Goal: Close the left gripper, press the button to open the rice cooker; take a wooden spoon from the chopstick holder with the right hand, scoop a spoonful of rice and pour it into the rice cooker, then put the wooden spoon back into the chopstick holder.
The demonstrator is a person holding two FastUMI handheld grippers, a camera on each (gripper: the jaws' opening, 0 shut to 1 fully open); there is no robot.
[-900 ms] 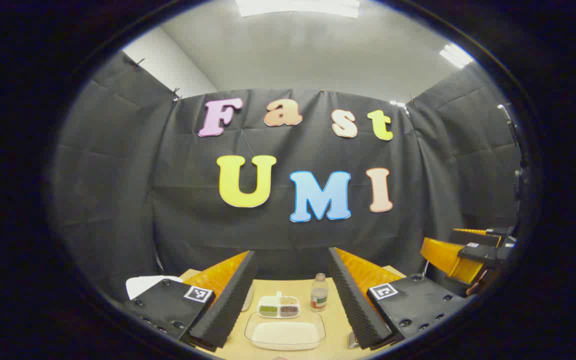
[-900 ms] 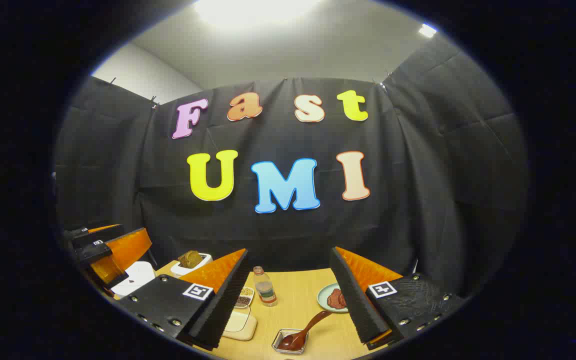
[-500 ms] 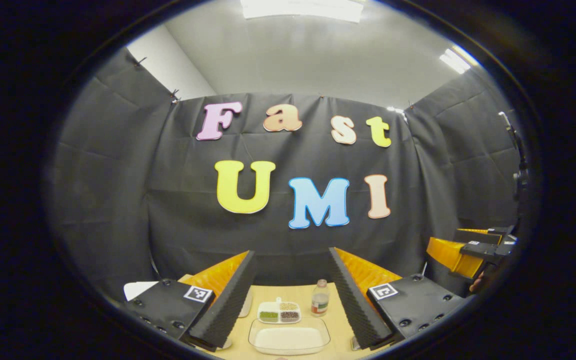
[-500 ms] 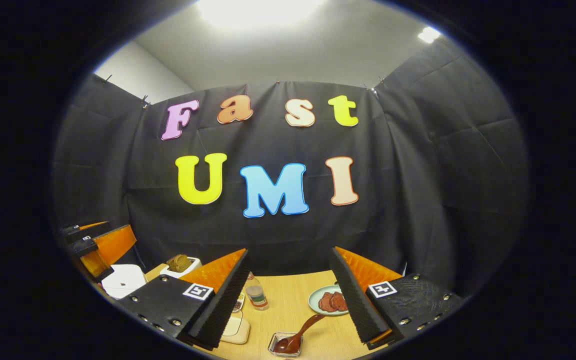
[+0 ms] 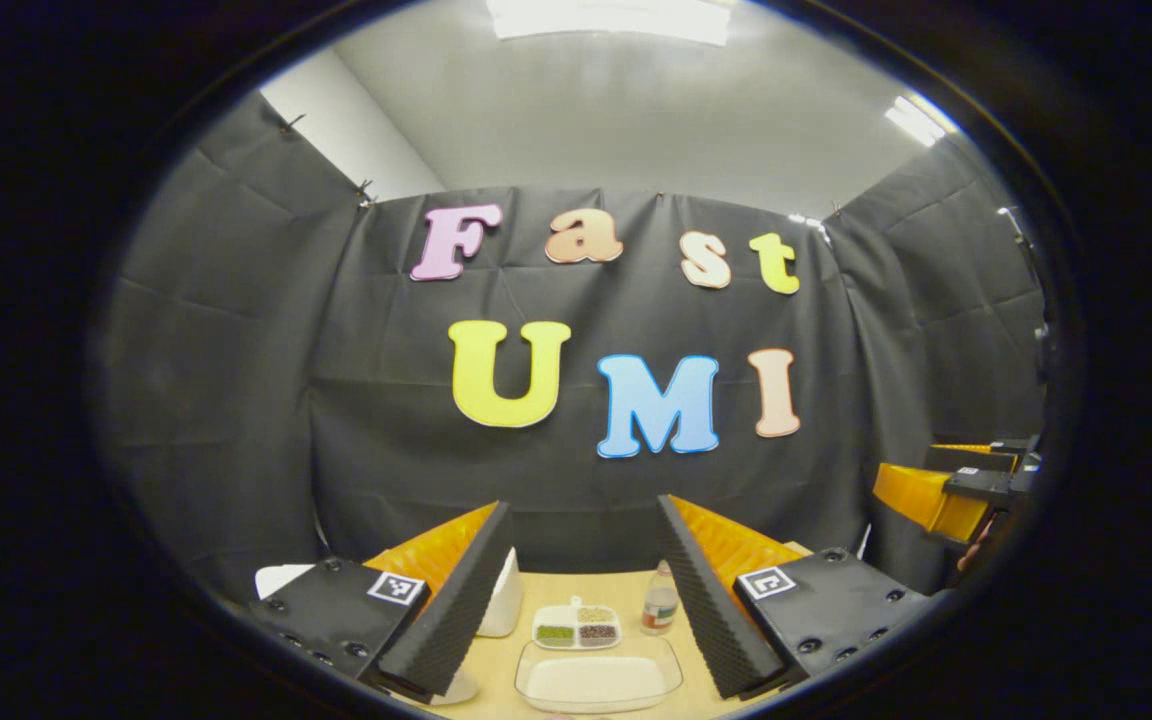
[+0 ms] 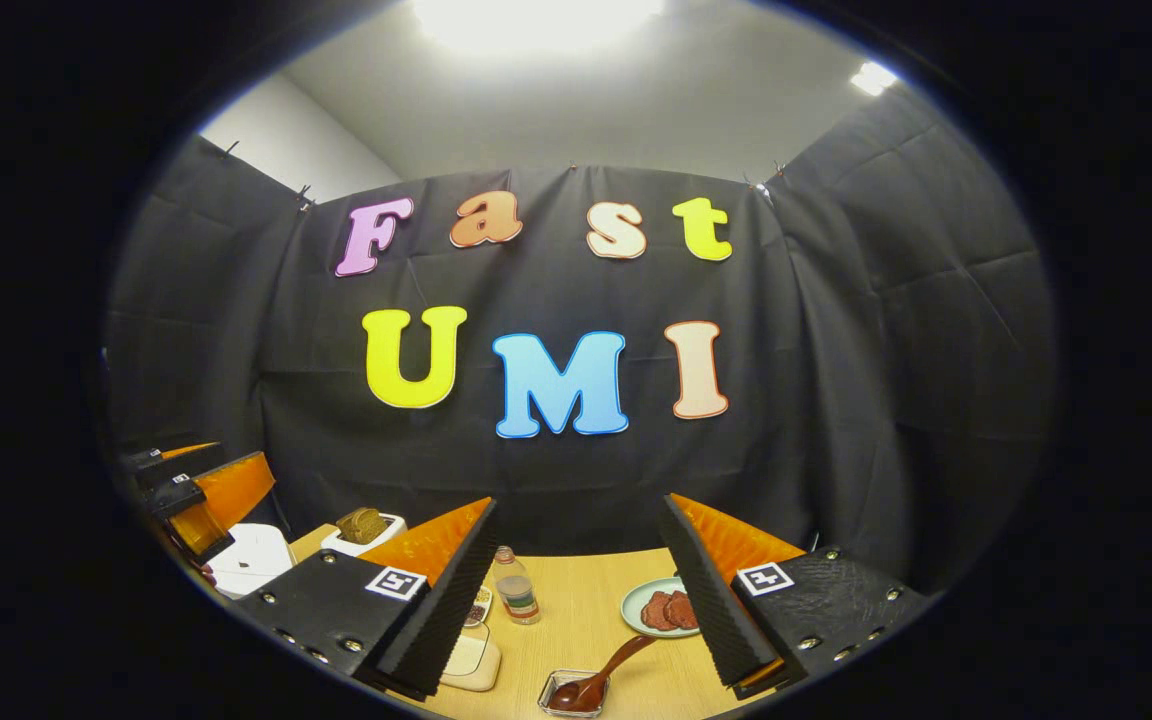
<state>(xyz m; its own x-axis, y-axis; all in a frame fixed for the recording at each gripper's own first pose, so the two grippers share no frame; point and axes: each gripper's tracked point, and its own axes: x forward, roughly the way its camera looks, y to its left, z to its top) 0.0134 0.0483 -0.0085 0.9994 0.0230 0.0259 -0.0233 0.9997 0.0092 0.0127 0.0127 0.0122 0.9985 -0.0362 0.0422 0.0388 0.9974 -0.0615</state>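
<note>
Bright ceiling lights [image 6: 536, 18] glare overhead in both views; fisheye bending curves the booth wall [image 5: 236, 380] edges; focus stays sharp throughout

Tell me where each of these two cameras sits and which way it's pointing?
Left gripper view: rides on the left gripper, facing the back wall over a rice tray; its open fingers show below, the right gripper farther off.
Right gripper view: rides on the right gripper, over a spoon; the left gripper shows.
Shared: the bottle and table.
</note>
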